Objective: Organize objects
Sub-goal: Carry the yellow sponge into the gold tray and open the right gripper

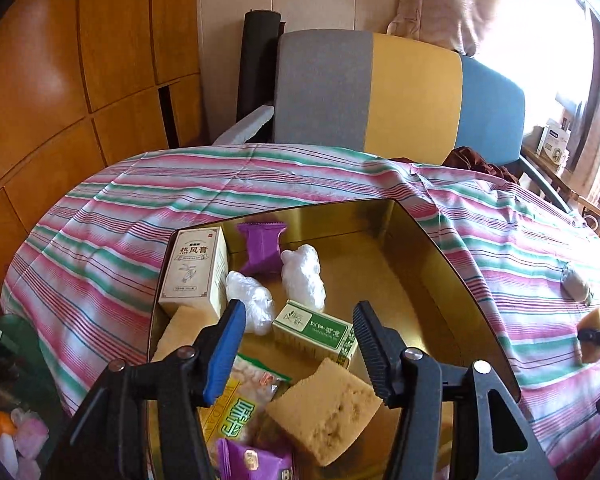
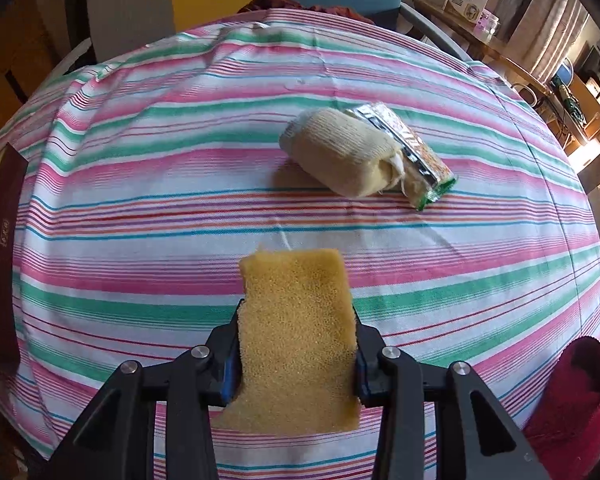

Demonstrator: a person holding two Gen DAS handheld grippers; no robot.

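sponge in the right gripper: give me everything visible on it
The sponge is a yellow-tan, roughly rectangular slab of porous foam with a fine pitted surface and slightly ragged edges. The right gripper is shut on it, jaws pressing its two long sides, which pinch in slightly there. Its far end sticks out past the jaws above the striped cloth. In the left wrist view it shows at the right edge.

Near the gold tin [image 1: 440, 264], a purple packet [image 1: 256, 460] is cut off by the bottom edge, the snack bag [image 1: 236, 404] is half hidden behind the left gripper [image 1: 300, 354], the right sponge [image 1: 592, 336] is tiny, and the shelf boxes [image 1: 554, 144] are unreadable.
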